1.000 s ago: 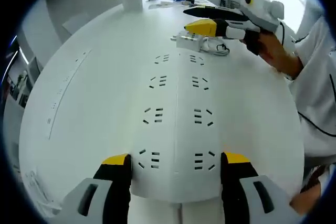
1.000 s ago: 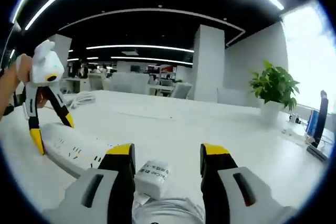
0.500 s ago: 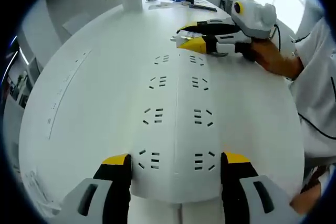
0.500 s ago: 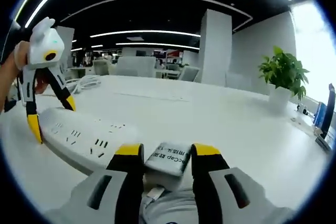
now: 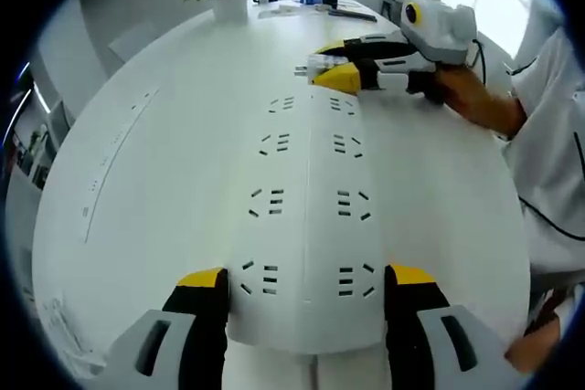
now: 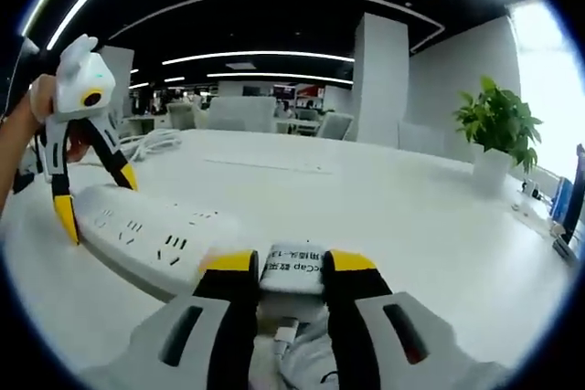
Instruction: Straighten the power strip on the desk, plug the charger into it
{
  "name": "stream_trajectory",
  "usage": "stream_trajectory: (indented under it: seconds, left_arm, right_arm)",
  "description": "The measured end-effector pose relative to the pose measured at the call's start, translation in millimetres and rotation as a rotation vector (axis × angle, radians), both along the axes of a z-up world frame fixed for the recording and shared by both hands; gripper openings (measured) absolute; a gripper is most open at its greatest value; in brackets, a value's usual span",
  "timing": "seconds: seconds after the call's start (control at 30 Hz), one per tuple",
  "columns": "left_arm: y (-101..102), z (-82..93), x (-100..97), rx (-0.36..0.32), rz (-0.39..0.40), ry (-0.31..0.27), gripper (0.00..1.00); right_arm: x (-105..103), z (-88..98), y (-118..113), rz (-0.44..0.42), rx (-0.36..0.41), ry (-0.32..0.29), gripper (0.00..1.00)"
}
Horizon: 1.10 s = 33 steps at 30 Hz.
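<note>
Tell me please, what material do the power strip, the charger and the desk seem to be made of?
Power strip: looks like smooth white plastic, moulded in one piece with crisp socket slots.
Charger: probably white plastic too, a small block with printed grey lettering, held between the right gripper jaws.
Desk: a flat white top with a soft sheen, perhaps laminate; the pictures cannot settle it.

Brightness: both views bright, evenly lit.
Light sources: long white ceiling light strips [image 6: 265, 54]; daylight from tall windows [image 6: 548, 89].
Glare: the windows blow out to white; the glossy white surface [image 5: 183, 162] is nearly washed out.
Shadows: faint, soft.
Distortion: strong fisheye bending at the edges.
Focus: centre sharp, the margins softer.
</note>
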<state>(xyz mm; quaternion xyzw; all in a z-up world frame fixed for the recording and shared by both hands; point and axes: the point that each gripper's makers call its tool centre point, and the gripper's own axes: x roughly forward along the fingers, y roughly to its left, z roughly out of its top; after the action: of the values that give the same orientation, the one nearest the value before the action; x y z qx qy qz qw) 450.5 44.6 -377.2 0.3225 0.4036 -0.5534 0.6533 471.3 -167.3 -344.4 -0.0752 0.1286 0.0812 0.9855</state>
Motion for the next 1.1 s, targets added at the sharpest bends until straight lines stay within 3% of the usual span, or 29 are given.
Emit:
stream_trajectory:
  seconds: [0.17, 0.3, 0.47, 0.6, 0.8, 0.97, 1.1]
  left_arm:
    - [-0.1, 0.0, 0.0, 0.000, 0.000, 0.000, 0.70]
    - [-0.3, 0.1, 0.0, -0.001, -0.001, 0.000, 0.70]
    - [-0.4, 0.1, -0.1, -0.001, -0.001, 0.000, 0.70]
    - [-0.5, 0.1, -0.2, 0.001, -0.003, -0.001, 0.70]
    - [-1.0, 0.2, -0.3, 0.004, -0.008, 0.000, 0.70]
    - [-1.1, 0.1, -0.2, -0.004, -0.008, -0.001, 0.70]
    - [-1.1, 0.1, 0.1, -0.003, -0.009, 0.000, 0.70]
  right_arm:
    - [-0.3, -0.6, 3.1, 0.077, 0.000, 0.009, 0.28]
    - [1.3, -0.8, 7.6, 0.236, -0.037, 0.010, 0.28]
    - [-0.5, -2.5, 8.0, 0.392, -0.010, 0.060, 0.28]
    - [-5.2, -3.9, 6.8, 0.539, -0.055, 0.087, 0.28]
    - [-4.4, -3.7, 3.4, 0.583, -0.044, 0.077, 0.28]
    - [-3.7, -5.8, 2.5, 0.544, -0.061, 0.083, 0.29]
    - [-3.4, -4.2, 0.4, 0.500, -0.004, 0.067, 0.28]
